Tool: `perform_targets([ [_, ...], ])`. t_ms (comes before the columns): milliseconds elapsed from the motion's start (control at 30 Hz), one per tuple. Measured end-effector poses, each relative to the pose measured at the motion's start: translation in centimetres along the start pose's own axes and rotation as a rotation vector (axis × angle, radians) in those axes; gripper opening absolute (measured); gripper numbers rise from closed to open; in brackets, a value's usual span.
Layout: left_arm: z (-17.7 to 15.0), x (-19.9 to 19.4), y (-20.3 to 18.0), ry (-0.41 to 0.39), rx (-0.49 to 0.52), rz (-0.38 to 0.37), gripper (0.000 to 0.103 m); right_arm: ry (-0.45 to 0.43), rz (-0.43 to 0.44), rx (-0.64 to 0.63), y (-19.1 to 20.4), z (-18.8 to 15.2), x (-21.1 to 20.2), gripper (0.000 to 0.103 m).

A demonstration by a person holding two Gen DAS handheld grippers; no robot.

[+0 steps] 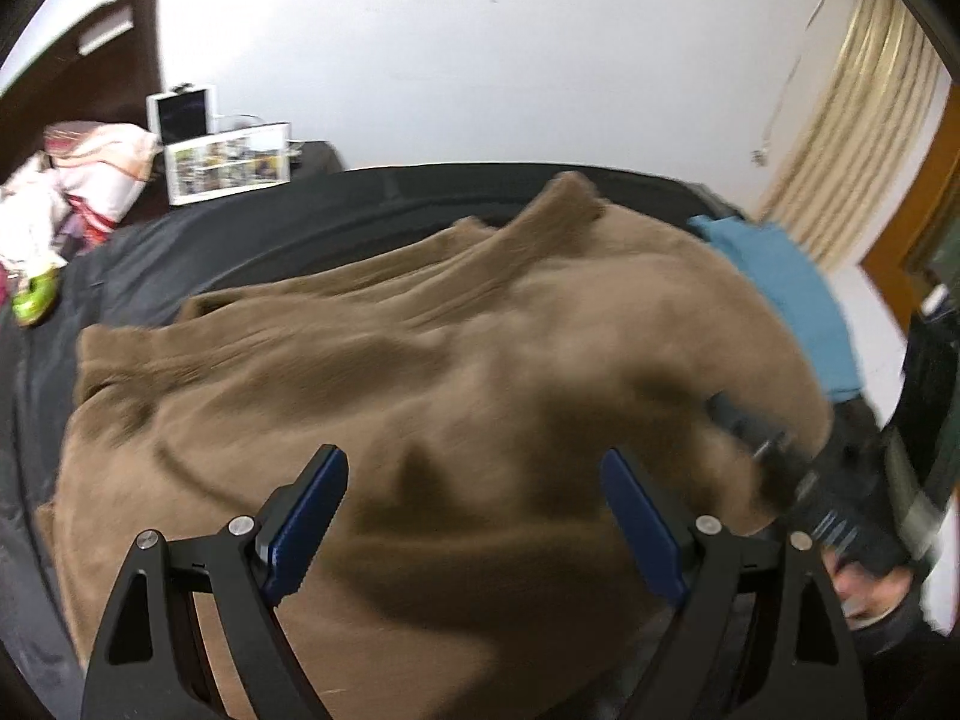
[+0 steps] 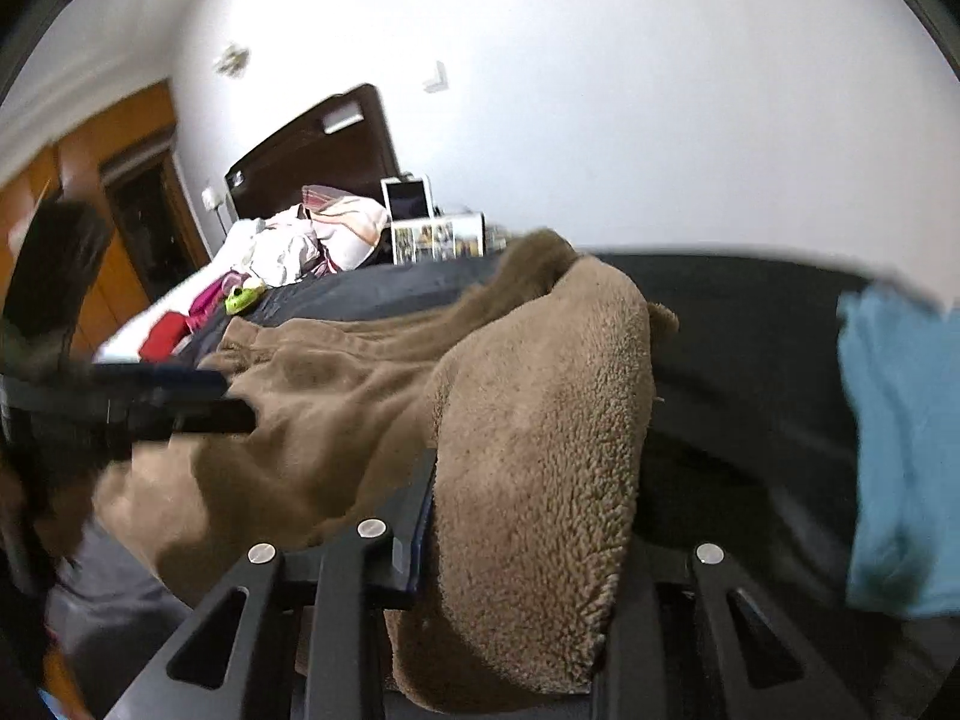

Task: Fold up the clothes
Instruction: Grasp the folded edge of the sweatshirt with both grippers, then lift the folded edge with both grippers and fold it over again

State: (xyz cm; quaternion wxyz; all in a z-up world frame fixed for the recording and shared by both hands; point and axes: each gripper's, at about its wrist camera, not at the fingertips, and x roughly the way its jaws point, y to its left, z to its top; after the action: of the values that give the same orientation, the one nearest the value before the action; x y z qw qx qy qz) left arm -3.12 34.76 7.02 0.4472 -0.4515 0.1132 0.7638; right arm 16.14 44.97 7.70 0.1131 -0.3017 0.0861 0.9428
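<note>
A brown fleece garment (image 1: 420,330) lies spread and rumpled on a black cover (image 1: 240,228). My left gripper (image 1: 474,462) hovers just above its near part, open wide, with nothing between the blue pads. My right gripper (image 2: 528,510) is shut on a thick fold of the same garment (image 2: 540,420), which drapes over and hides its right finger. In the left wrist view the right gripper (image 1: 774,456) appears blurred at the garment's right edge. In the right wrist view the left gripper (image 2: 198,402) appears as a dark blur over the garment's left side.
A light blue cloth (image 1: 798,300) (image 2: 900,450) lies on the black cover (image 2: 750,360) right of the garment. Beyond are a bed with piled clothes (image 2: 300,240), a green item (image 1: 36,300), a picture box (image 1: 228,162), curtains (image 1: 858,138) and a wooden wardrobe (image 2: 90,180).
</note>
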Motion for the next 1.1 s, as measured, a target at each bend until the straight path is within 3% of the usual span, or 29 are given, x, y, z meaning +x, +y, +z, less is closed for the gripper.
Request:
perform_targets([
  [200, 3.5, -0.5, -2.2, 0.015, -0.029, -0.150, 0.091, -0.082, -0.068, -0.202, 5.0, -1.0, -0.8, 0.029],
  [367, 5.1, -0.4, -5.1, 0.049, 0.027, -0.186, 0.093, -0.110, -0.083, -0.290, 7.0, -1.6, -0.9, 0.028],
  [767, 6.4, 4.0, -8.1, 0.188, 0.120, -0.037, 0.093, -0.142, -0.083, -0.434, 10.3, -3.6, -1.0, 0.028],
  [833, 6.2, 4.3, -7.6, 0.177, 0.132, -0.008, 0.082, -0.140, -0.081, -0.429, 10.2, -3.5, -1.0, 0.028],
  [867, 6.2, 4.3, -7.2, 0.176, 0.126, 0.000, 0.055, -0.138, -0.079, -0.424, 10.1, -3.5, -1.0, 0.028],
  [900, 6.2, 4.4, -6.7, 0.176, 0.117, 0.005, 0.036, -0.134, -0.078, -0.413, 9.9, -3.4, -1.0, 0.028],
  [967, 6.1, 4.5, -5.7, 0.177, 0.099, 0.017, 0.028, -0.120, -0.061, -0.365, 9.1, -2.9, -0.8, 0.029],
  [1033, 6.3, 4.3, -4.8, 0.170, 0.074, 0.002, 0.026, -0.108, -0.030, -0.323, 8.2, -2.5, -1.0, 0.035],
  [1100, 6.4, 3.7, -3.8, 0.157, 0.046, -0.017, 0.024, -0.096, -0.008, -0.284, 7.5, -2.3, -1.1, 0.064],
])
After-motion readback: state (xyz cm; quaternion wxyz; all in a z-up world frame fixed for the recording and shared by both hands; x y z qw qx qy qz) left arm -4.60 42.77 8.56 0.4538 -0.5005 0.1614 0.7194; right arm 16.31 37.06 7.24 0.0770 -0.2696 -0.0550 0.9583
